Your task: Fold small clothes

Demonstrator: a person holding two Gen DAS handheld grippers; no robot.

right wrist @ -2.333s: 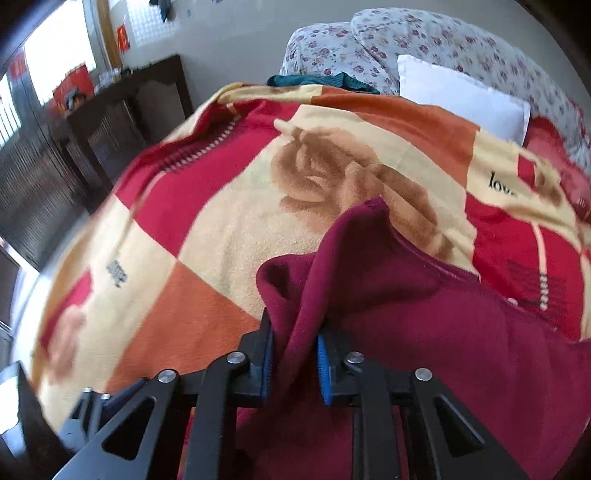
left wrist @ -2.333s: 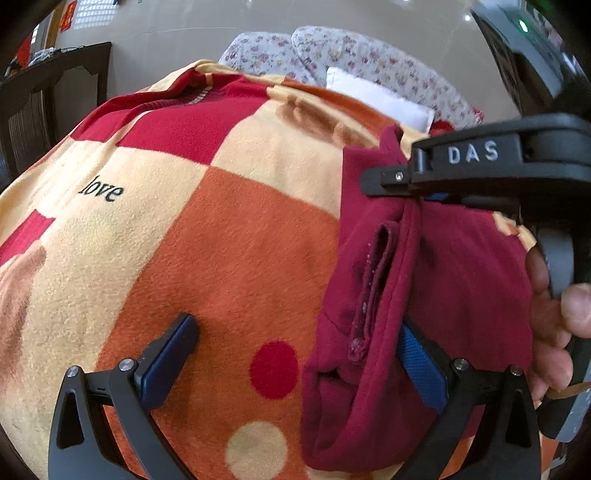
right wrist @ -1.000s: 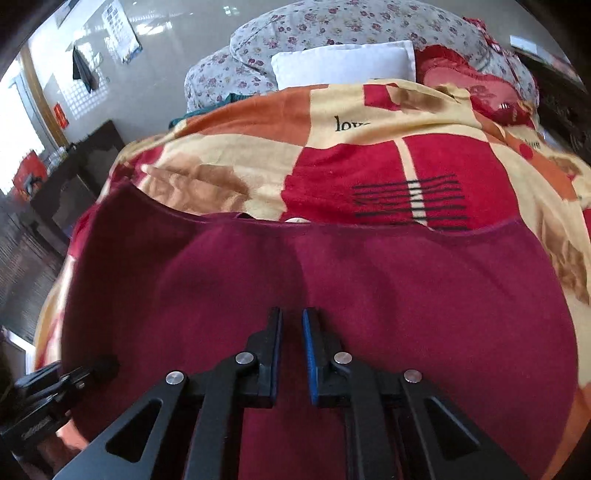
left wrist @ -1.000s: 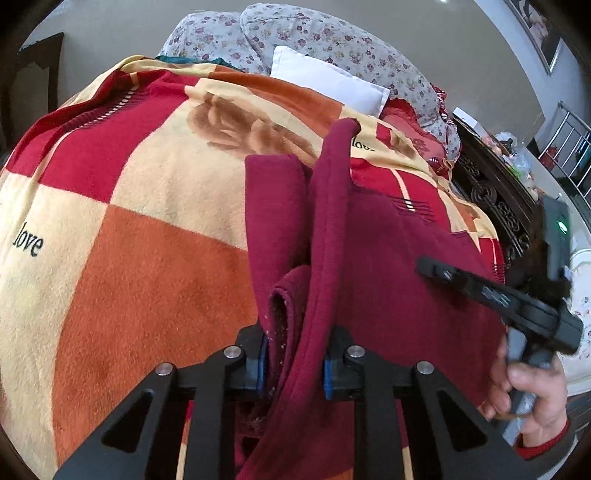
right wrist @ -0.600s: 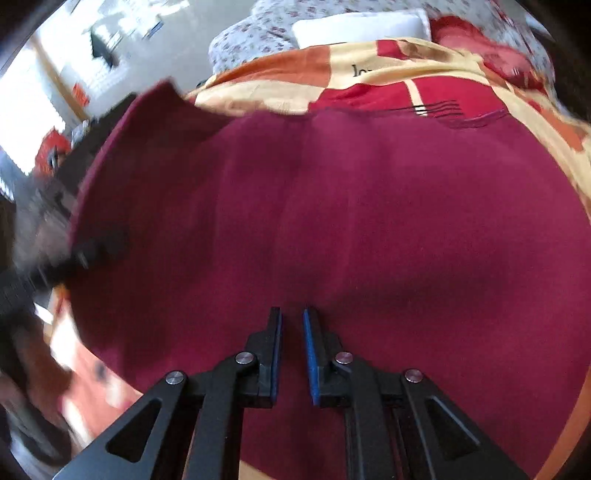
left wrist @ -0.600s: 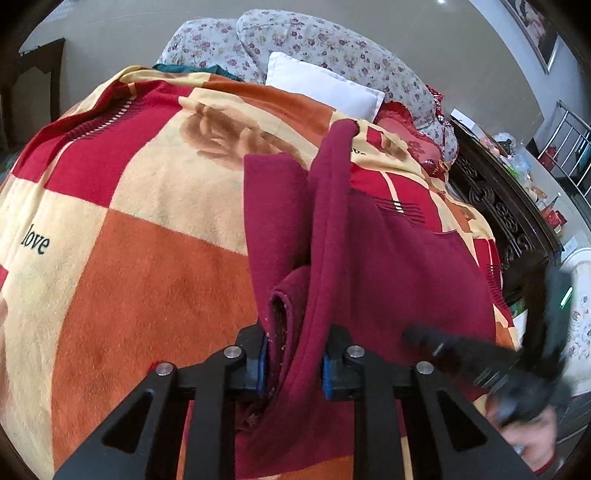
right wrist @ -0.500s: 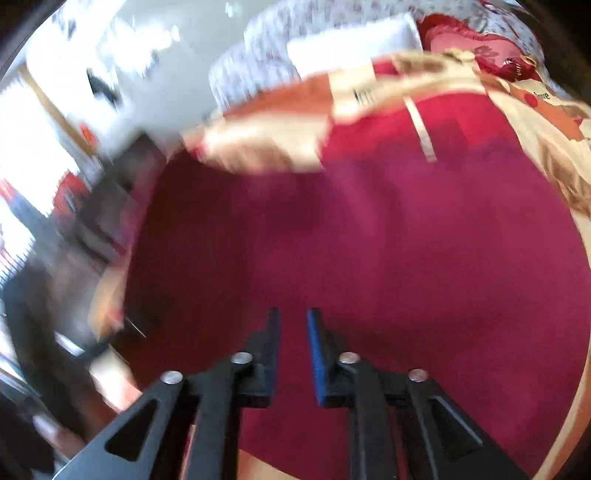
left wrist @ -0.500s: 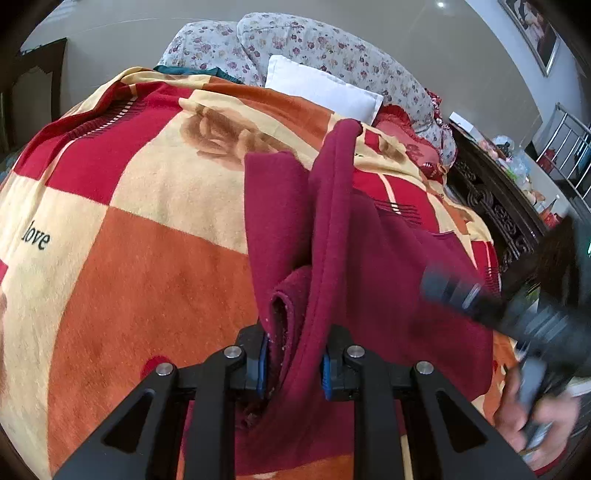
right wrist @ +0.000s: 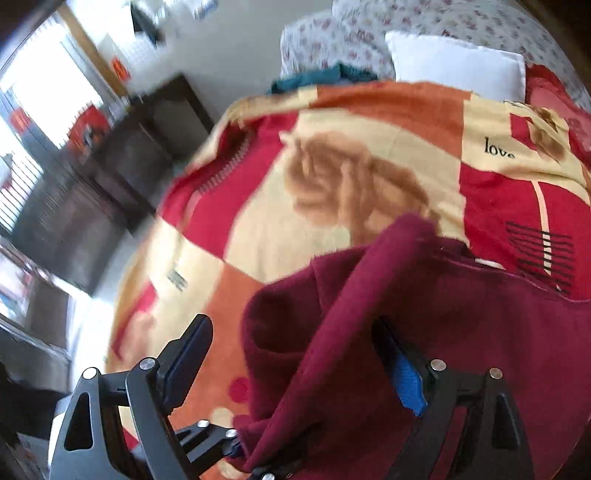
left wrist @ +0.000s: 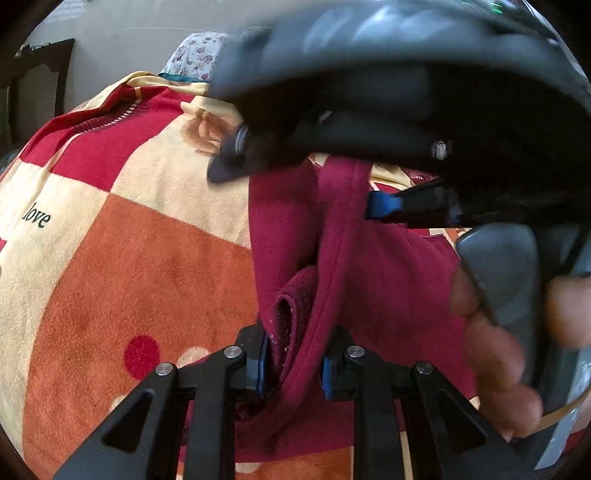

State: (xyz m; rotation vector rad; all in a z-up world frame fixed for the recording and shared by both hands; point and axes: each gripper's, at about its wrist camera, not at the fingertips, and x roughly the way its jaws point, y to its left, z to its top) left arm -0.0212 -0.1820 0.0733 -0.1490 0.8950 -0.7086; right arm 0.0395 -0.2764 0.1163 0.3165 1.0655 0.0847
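Note:
A maroon garment (left wrist: 391, 280) lies on the patterned blanket (left wrist: 140, 258) with one edge pulled up into a ridge. My left gripper (left wrist: 293, 363) is shut on a bunched fold of the garment at its near edge. My right gripper (right wrist: 295, 363) is open, its fingers (right wrist: 186, 356) straddling the raised maroon ridge (right wrist: 354, 295). In the left wrist view the right gripper (left wrist: 384, 122) fills the upper right, close over the garment, with a hand (left wrist: 491, 343) on its handle. In the right wrist view the left gripper (right wrist: 218, 441) shows at the bottom, clamped on the cloth.
The blanket covers a bed with a white pillow (right wrist: 458, 62) and floral pillows (right wrist: 369, 29) at the head. A teal cloth (right wrist: 325, 77) lies by the pillows. Dark wooden furniture (right wrist: 110, 177) stands beside the bed on the left.
My right gripper has let go of the garment, opened wide and swung over to the raised edge near my left gripper. My left gripper keeps its hold.

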